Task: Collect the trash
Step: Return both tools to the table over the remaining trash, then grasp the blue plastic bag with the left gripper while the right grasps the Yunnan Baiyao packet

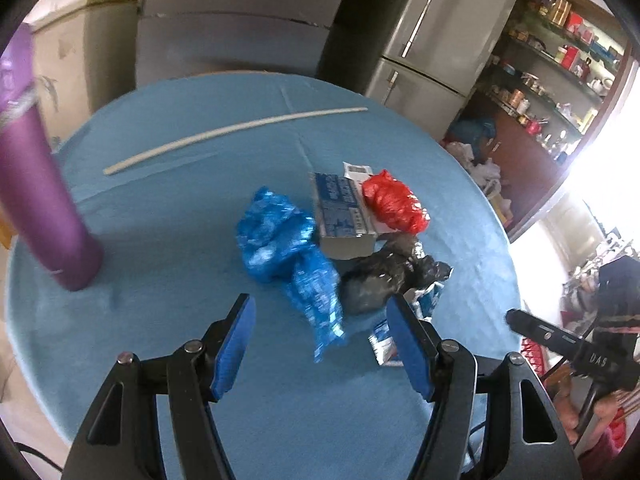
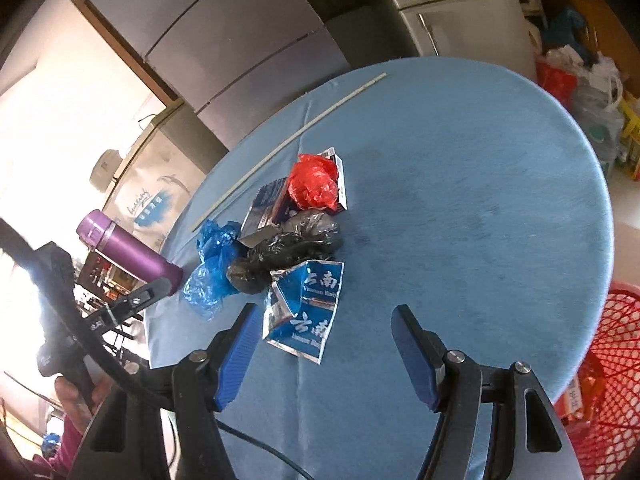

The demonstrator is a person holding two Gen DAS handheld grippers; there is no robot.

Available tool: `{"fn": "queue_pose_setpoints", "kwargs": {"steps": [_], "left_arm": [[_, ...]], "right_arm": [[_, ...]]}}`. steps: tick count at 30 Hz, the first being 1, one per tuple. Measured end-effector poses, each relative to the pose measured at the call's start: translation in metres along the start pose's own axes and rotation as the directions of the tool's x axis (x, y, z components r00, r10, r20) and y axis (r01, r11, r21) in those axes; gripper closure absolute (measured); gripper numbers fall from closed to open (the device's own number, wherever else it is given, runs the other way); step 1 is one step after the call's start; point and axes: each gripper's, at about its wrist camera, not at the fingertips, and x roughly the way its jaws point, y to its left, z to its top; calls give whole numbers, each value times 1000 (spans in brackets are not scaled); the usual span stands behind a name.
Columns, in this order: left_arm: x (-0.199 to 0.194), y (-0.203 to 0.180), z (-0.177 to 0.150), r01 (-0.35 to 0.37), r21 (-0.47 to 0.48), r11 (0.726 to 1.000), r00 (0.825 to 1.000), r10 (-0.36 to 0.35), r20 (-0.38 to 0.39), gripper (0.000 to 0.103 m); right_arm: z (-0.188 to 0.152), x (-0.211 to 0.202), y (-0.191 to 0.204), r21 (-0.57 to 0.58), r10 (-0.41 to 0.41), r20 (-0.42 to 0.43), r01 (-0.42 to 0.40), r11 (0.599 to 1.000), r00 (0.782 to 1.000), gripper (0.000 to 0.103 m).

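Our left jaws spread, nothing between pads, above desk [image 1: 140, 200]. Our right jaws spread too, empty. Just ahead of left gripper [image 1: 322, 346]: blue bag [image 1: 286, 244], black bag [image 1: 384, 276], torn blue wrapper [image 2: 306, 306] nearest right gripper [image 2: 324, 354]. Beyond: flattened box [image 1: 340, 210], red bag [image 1: 394, 202], all touching in one heap. Purple flask [image 1: 36, 184] upright at desk's left. White strip [image 1: 224, 134] far side. Red basket [image 2: 612, 364] beside desk.

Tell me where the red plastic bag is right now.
The red plastic bag lies on the blue table at the far end of the trash pile, against the blue-and-white carton and beyond the black bag.
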Motion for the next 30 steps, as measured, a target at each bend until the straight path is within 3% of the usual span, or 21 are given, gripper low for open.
{"fn": "queue_pose_setpoints", "kwargs": {"steps": [1,5,8,12,21,30], "left_arm": [[7,-1,2,19,-3,1000,1000,-19,-2,40],[31,5,7,72,-27,997,997,-73,-34,75],[48,18,6,76,-73,994,994,-82,-69,94],[44,30,-6,87,-89,992,994,-93,-65,97],[-6,37,-46,61,-1,998,998,-61,-35,98],[-38,45,-57,100,0,995,995,-100,-18,95]], "right_arm": [[1,2,0,3,-1,-4,1,1000,1000,32],[5,8,1,9,-7,-19,7,1000,1000,32],[9,9,5,-1,-19,-15,19,1000,1000,32],[14,13,11,-14,-16,-20,15,1000,1000,32],[15,47,23,-20,-7,-81,6,1000,997,32],[11,93,42,-87,-100,-127,89,992,987,29]]}}
